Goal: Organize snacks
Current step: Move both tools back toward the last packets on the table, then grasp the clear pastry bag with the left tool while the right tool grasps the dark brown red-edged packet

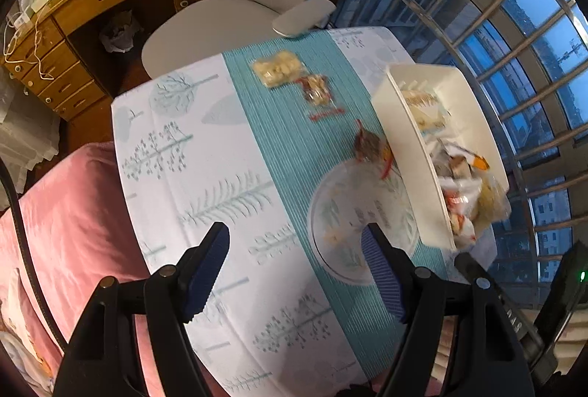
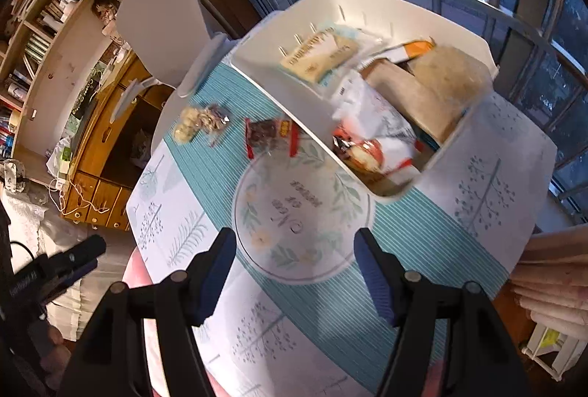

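A white bin (image 1: 411, 143) (image 2: 279, 96) full of snack packets stands on the far right part of the table. Outside it lie a pale cracker pack (image 1: 278, 68) (image 2: 187, 125), a clear nut packet (image 1: 316, 89) (image 2: 215, 118) and a dark red-edged packet (image 1: 369, 145) (image 2: 268, 136) on the teal runner. My left gripper (image 1: 296, 242) hovers open over the tablecloth, nothing between its fingers. Also open and empty, my right gripper (image 2: 294, 246) hangs above the round printed placemat (image 2: 301, 213) (image 1: 352, 213). The left gripper (image 2: 73, 264) shows at the right view's left edge.
A grey office chair (image 1: 228, 18) (image 2: 161, 22) stands at the table's far edge, before a wooden desk (image 1: 73, 40). A barred window (image 1: 496, 29) runs behind the bin. A pink bed cover (image 1: 62, 224) lies near the table's left side. Stacked boards (image 2: 555, 272) sit at right.
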The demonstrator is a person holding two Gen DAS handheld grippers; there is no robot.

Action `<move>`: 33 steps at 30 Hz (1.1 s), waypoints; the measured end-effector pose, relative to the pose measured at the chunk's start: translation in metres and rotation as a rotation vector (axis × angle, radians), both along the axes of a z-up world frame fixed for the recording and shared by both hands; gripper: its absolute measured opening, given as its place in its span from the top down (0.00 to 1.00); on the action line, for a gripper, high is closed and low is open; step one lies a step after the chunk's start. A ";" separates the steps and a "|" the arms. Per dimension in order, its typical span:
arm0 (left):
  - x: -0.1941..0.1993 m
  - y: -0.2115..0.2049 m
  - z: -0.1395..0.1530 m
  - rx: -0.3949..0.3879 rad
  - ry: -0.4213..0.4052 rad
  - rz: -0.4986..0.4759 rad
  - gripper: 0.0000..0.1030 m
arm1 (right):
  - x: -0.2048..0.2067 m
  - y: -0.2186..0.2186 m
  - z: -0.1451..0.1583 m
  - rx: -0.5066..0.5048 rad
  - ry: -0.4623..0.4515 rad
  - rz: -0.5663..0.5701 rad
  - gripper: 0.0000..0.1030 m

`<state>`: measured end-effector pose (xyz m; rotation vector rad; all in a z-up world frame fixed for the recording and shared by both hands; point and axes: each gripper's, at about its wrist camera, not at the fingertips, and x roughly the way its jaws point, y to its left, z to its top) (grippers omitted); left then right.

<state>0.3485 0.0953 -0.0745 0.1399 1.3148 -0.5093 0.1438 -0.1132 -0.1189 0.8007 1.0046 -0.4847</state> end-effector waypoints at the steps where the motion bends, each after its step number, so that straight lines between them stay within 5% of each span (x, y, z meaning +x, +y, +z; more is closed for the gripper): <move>1: 0.009 -0.001 0.000 0.003 -0.003 0.006 0.29 | 0.007 0.002 -0.001 -0.007 -0.006 0.004 0.35; 14: 0.136 -0.033 -0.040 0.012 0.042 0.094 0.26 | 0.095 0.017 -0.046 -0.156 -0.065 -0.011 0.35; 21: 0.196 -0.046 -0.083 -0.108 0.152 0.246 0.25 | 0.133 0.017 -0.092 -0.237 -0.054 -0.008 0.32; 33: 0.229 -0.076 -0.143 -0.127 0.192 0.350 0.15 | 0.158 0.011 -0.132 -0.350 -0.047 -0.017 0.31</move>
